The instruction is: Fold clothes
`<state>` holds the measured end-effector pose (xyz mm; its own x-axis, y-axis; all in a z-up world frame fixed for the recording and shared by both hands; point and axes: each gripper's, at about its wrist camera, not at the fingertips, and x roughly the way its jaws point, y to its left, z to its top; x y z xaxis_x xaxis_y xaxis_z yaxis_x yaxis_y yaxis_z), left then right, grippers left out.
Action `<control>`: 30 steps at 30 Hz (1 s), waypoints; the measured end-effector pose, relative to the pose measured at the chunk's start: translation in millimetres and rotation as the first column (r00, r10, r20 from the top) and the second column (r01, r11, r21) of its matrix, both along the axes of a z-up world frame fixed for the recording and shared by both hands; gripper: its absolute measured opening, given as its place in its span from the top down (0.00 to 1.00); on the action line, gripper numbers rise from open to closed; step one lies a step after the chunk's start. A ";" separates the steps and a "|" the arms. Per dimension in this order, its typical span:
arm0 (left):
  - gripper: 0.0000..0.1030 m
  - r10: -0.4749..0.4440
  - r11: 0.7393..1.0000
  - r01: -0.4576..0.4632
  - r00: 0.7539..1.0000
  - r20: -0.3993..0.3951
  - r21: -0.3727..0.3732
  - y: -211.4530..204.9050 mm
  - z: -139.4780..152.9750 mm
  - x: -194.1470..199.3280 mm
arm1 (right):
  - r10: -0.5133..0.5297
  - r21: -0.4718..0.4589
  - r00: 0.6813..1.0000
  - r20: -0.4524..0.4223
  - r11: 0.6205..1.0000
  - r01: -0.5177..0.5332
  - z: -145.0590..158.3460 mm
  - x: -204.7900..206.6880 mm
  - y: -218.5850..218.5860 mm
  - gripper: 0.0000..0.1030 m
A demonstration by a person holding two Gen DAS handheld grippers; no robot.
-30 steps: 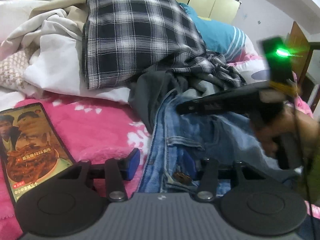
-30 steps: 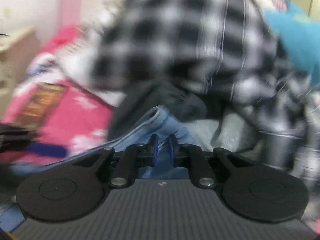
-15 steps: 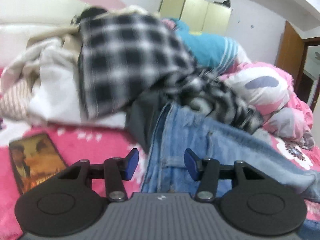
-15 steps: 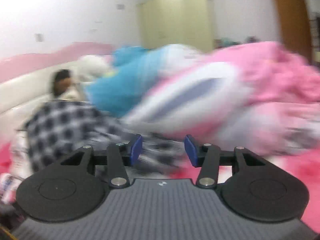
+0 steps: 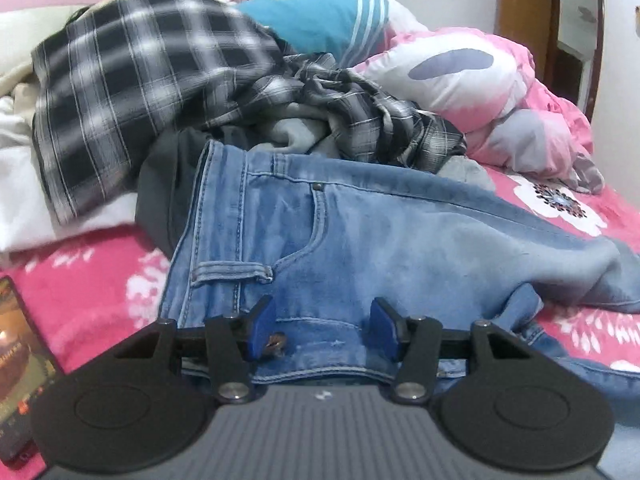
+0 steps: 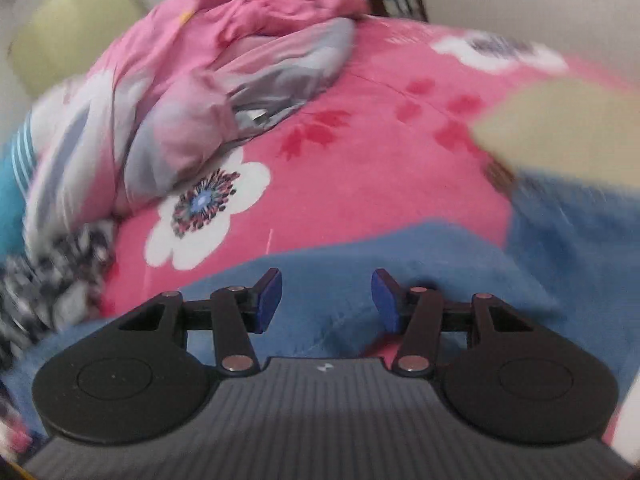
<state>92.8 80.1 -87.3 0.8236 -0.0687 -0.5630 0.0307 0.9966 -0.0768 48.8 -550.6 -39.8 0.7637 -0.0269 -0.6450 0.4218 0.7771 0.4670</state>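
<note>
With both the left gripper [image 5: 322,330] and right gripper [image 6: 326,300] parted and empty, we should pinch the jeans [image 5: 360,232] at waistband and leg before folding

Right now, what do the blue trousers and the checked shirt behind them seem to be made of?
The blue trousers look like denim, washed and faded: pale worn patches, contrast stitching, a rivet and a belt loop. The checked shirt seems a soft woven cloth, perhaps cotton flannel: black and white plaid that drapes in loose folds; blur hides its weave.
</note>
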 end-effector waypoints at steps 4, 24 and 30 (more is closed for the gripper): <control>0.47 0.002 1.000 -0.002 1.000 0.001 0.009 -1.2 -1.5 1.5 | -0.052 0.184 0.999 -0.009 0.982 0.053 -22.8 -17.4 -9.7 0.51; 0.47 0.004 1.000 -0.004 1.000 0.010 -0.006 -0.3 -1.8 -1.3 | 0.411 -0.411 0.850 0.330 0.873 -0.263 32.5 55.9 136.5 0.88; 0.46 0.004 1.000 -0.004 1.000 0.012 -0.012 0.2 -2.7 -2.4 | 0.805 -0.683 0.540 -0.245 0.251 -0.685 -41.6 32.8 280.9 0.88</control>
